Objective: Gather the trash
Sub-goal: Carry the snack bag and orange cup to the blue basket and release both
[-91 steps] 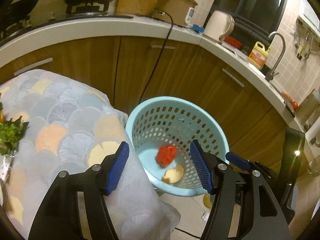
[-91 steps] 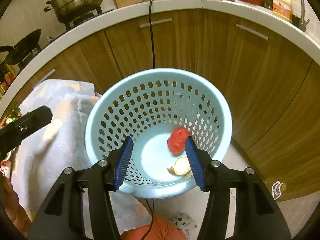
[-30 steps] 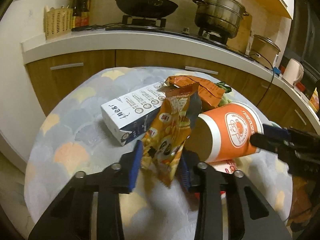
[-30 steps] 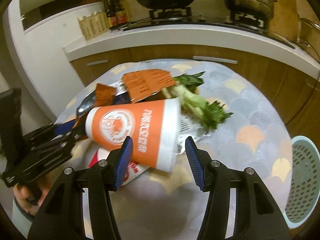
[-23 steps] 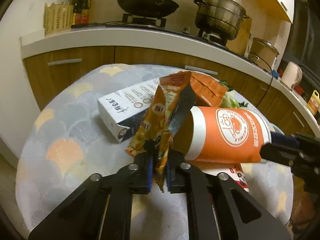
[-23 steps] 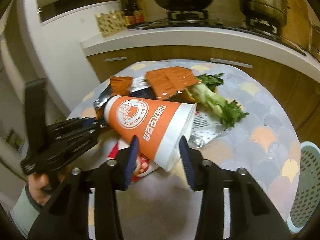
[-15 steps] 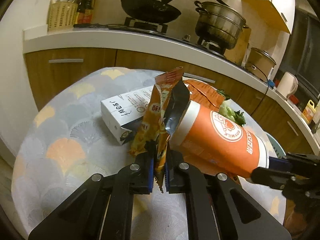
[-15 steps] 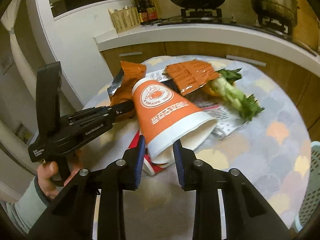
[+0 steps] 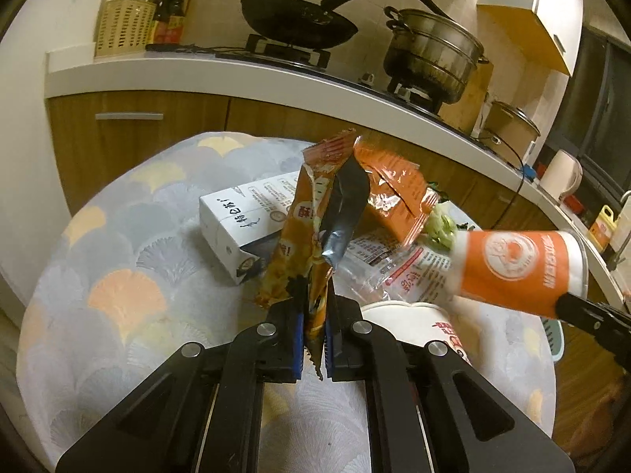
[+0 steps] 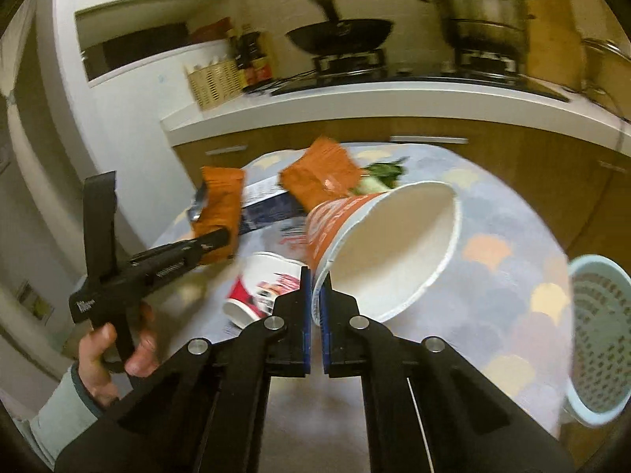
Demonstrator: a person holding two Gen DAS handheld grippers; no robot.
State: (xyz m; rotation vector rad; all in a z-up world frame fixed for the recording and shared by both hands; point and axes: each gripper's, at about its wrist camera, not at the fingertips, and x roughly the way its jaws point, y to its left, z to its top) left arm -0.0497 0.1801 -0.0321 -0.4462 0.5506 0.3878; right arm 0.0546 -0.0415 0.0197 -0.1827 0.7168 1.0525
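My left gripper (image 9: 313,325) is shut on an orange snack wrapper (image 9: 311,236) and holds it upright above the round table (image 9: 118,276). The wrapper also shows in the right wrist view (image 10: 221,205). My right gripper (image 10: 314,295) is shut on the rim of an orange paper cup (image 10: 386,252) and holds it tilted above the table, mouth towards the camera. The cup also shows in the left wrist view (image 9: 516,272). The light blue trash basket (image 10: 599,351) stands on the floor right of the table.
On the table lie a white milk carton (image 9: 244,220), a second orange wrapper (image 9: 394,193), green vegetable scraps (image 9: 441,224), a clear printed bag (image 9: 398,268) and a red and white cup (image 10: 264,287). A counter with a pan (image 9: 299,27) and pot (image 9: 430,55) runs behind.
Both grippers came from the basket to the table and closed, left on the wrapper, right on the cup. Since then both have lifted; the cup swung up and right, turning its mouth to the right camera.
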